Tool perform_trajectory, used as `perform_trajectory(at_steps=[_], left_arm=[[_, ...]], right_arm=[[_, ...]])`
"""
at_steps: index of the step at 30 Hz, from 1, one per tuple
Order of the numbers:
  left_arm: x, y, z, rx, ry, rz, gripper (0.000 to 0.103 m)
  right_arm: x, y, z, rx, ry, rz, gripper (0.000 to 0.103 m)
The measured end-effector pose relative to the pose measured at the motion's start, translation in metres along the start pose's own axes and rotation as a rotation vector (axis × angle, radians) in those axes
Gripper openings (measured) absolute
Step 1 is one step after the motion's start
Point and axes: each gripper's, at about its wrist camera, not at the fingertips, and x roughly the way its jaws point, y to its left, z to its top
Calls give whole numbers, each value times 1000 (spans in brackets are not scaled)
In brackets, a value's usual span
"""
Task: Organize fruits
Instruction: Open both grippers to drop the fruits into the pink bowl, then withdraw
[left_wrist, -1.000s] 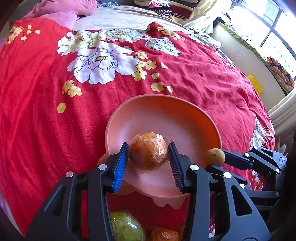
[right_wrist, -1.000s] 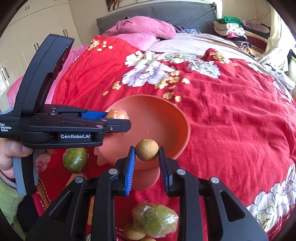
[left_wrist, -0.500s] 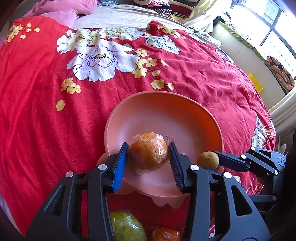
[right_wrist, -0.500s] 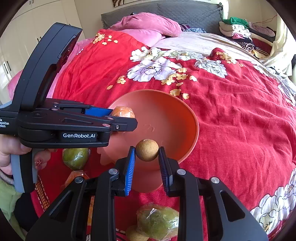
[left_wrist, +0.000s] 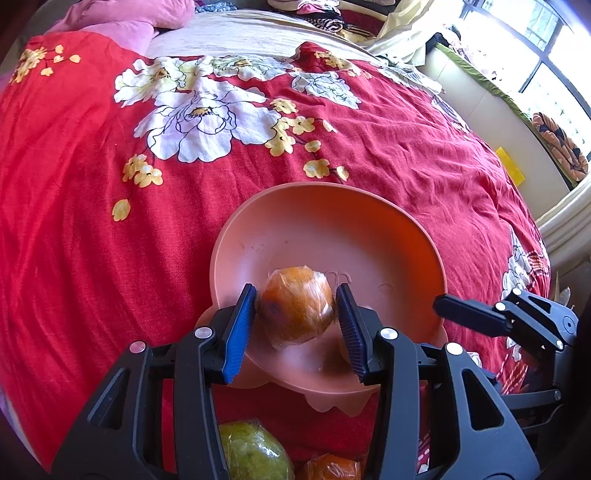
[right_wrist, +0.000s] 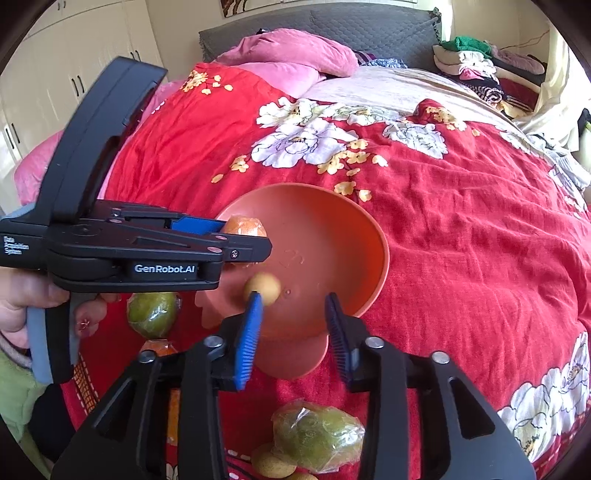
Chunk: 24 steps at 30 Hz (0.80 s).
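On the bed's red floral quilt (left_wrist: 332, 155), the peach bowl (right_wrist: 369, 236) holds one small brown fruit (right_wrist: 263, 288). The right gripper (right_wrist: 291, 325) gapes empty; the left gripper (left_wrist: 295, 321) pinches a wrapped orange (left_wrist: 297, 310) above it. Green fruits (right_wrist: 321, 439) wait outside.

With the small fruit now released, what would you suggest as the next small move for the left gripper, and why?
Probably open the left gripper: it is shut on the wrapped orange above the bowl, while the right gripper is open and the small brown fruit is inside.
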Motion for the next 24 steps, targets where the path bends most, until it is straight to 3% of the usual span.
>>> perform_trajectory(at_steps=[10,24], left_arm=[[-14,-3,-1,-1,-32,9,43],[-58,-4,-17,-27,-102,35,66]], right_arm=[[-17,2,-5,30,-25,18,48],[-43,4,-11,46,-77,13,65]])
